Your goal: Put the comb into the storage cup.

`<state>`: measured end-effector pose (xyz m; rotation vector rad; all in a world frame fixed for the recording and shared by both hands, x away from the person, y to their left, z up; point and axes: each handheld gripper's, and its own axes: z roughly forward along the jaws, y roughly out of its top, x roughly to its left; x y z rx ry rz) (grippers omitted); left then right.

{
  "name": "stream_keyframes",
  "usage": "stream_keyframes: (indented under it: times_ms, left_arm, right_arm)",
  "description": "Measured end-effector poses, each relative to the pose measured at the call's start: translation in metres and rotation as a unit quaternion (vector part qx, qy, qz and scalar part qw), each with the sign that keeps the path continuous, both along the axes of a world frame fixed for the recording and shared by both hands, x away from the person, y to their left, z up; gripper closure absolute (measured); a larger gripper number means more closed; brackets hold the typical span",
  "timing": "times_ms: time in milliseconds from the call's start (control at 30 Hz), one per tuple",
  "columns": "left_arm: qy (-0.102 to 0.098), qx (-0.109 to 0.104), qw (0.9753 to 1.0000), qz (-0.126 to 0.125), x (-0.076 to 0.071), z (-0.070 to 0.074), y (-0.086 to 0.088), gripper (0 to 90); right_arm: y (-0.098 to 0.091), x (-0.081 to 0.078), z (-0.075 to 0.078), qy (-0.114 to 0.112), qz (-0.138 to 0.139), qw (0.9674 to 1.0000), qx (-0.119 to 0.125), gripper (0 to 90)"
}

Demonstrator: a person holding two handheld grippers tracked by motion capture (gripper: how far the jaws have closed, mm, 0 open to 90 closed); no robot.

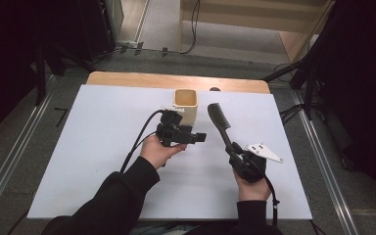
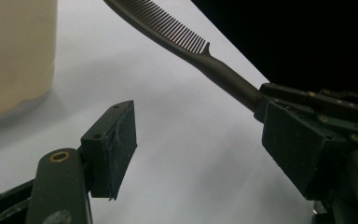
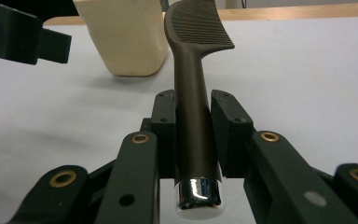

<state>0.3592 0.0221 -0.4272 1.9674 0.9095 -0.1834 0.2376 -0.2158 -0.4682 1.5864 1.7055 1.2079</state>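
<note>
A dark comb (image 1: pixel 220 125) points away from me over the white table, its teeth (image 3: pixel 200 25) at the far end. My right gripper (image 1: pixel 235 155) is shut on the comb's handle (image 3: pixel 193 126), whose chrome end cap sticks out behind the pads. A cream square cup (image 1: pixel 186 105) stands upright just left of the comb's head. My left gripper (image 1: pixel 192 135) hovers in front of the cup, its jaws turned right toward the comb. In the left gripper view this gripper (image 2: pixel 196 135) stands open with nothing between its pads (image 2: pixel 114 149); the comb (image 2: pixel 186 42) crosses beyond them.
A white board (image 1: pixel 103 147) covers the wooden table (image 1: pixel 127 78). Grey floor with rails runs along both sides, and cables (image 1: pixel 193 29) lie beyond the far edge. The left gripper's jaw (image 3: pixel 28 44) juts in beside the cup (image 3: pixel 126 37).
</note>
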Motion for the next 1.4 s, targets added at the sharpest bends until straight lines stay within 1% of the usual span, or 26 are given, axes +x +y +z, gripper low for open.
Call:
stream_keyframes:
  times_ms: [133, 233, 300, 467, 567, 700, 767, 967, 1067, 1100, 1300, 1400]
  left_arm:
    - [0.000, -0.006, 1.0000, 0.005, 0.000, 0.000, -0.006, 27.0]
    - [0.004, -0.009, 0.9999, 0.008, 0.001, -0.002, -0.010, 27.7]
    - [0.012, -0.010, 0.9999, 0.007, 0.001, -0.003, -0.013, 27.7]
    - [0.011, -0.002, 0.9999, 0.006, 0.000, -0.006, -0.024, 27.7]
    - [0.015, -0.003, 0.9999, 0.006, 0.000, -0.007, -0.029, 27.7]
    - [0.012, 0.000, 0.9999, 0.006, 0.001, -0.007, -0.037, 27.7]
    - [0.013, -0.002, 0.9999, 0.006, 0.001, -0.006, -0.040, 27.7]
    - [0.006, -0.001, 1.0000, 0.008, 0.001, -0.006, -0.048, 27.7]
    - [0.006, -0.001, 1.0000, 0.008, 0.001, -0.007, -0.053, 27.7]
    - [0.005, 0.002, 0.9999, 0.009, 0.001, -0.007, -0.054, 27.7]
    - [0.011, 0.005, 0.9998, 0.014, 0.003, -0.010, -0.059, 27.6]
    - [0.015, 0.002, 0.9997, 0.018, 0.005, -0.012, -0.061, 27.6]
  right_arm:
    - [0.003, -0.001, -0.002, -0.005, -0.003, 1.0000, 0.000, 70.4]
    - [0.004, -0.002, -0.003, -0.011, -0.005, 0.9999, -0.001, 70.4]
    - [0.004, -0.002, -0.003, -0.014, -0.007, 0.9999, -0.001, 70.4]
    - [0.007, -0.003, -0.003, -0.016, -0.006, 0.9998, 0.001, 70.4]
    - [0.008, -0.003, -0.004, -0.019, -0.007, 0.9998, 0.000, 70.4]
    - [0.009, -0.003, -0.004, -0.019, -0.008, 0.9998, 0.001, 70.4]
    - [0.009, -0.002, -0.004, -0.021, -0.009, 0.9997, 0.003, 70.4]
    - [0.008, -0.003, -0.003, -0.024, -0.010, 0.9996, 0.007, 70.4]
    - [0.009, -0.003, -0.003, -0.025, -0.011, 0.9996, 0.008, 70.4]
    - [0.009, -0.003, -0.003, -0.026, -0.011, 0.9996, 0.008, 70.4]
    - [0.010, -0.004, -0.002, -0.030, -0.012, 0.9994, 0.010, 70.4]
    - [0.010, -0.004, -0.001, -0.034, -0.011, 0.9993, 0.011, 70.4]
